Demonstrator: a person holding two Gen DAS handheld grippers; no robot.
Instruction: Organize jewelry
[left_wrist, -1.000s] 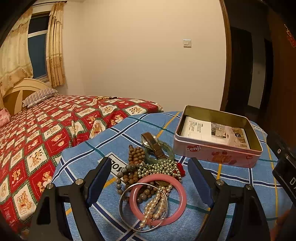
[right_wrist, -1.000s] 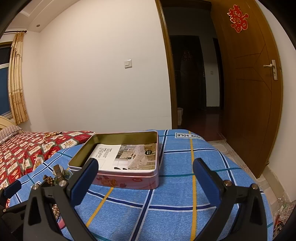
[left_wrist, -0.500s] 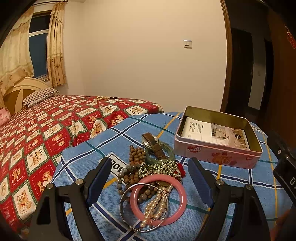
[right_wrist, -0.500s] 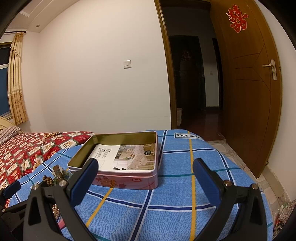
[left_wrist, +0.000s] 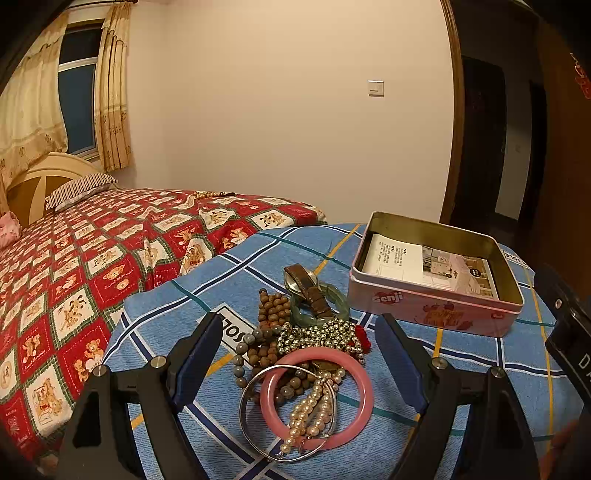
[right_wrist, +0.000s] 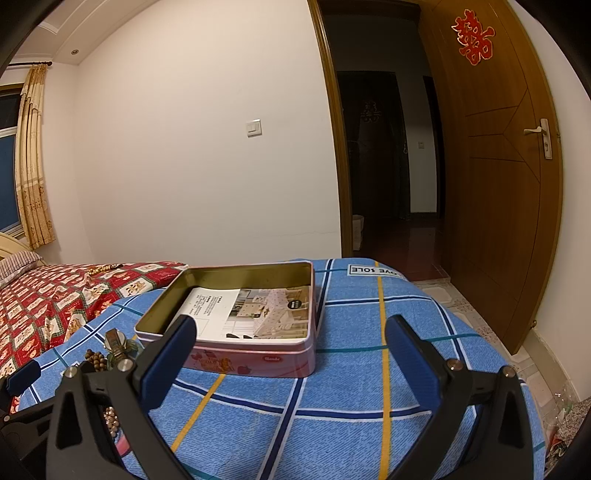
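A heap of jewelry lies on the blue checked cloth (left_wrist: 480, 406). In it are a pink bangle (left_wrist: 360, 373), a silver bangle (left_wrist: 245, 417), a pearl strand (left_wrist: 310, 410), brown wooden beads (left_wrist: 271, 308), a silver bead chain (left_wrist: 317, 334), a green bangle (left_wrist: 338, 295) and a brown-strapped watch (left_wrist: 308, 286). My left gripper (left_wrist: 299, 345) is open, its fingers standing either side of the heap. An open pink tin (left_wrist: 432, 306) (right_wrist: 258, 354) with a printed leaflet (right_wrist: 251, 312) inside sits to the right. My right gripper (right_wrist: 291, 354) is open in front of the tin.
A bed with a red bear-print quilt (left_wrist: 74, 266) adjoins the cloth on the left. An open wooden door (right_wrist: 498, 184) and a dark doorway (right_wrist: 384, 155) lie beyond. The right gripper's body (left_wrist: 569, 332) shows at the left view's right edge.
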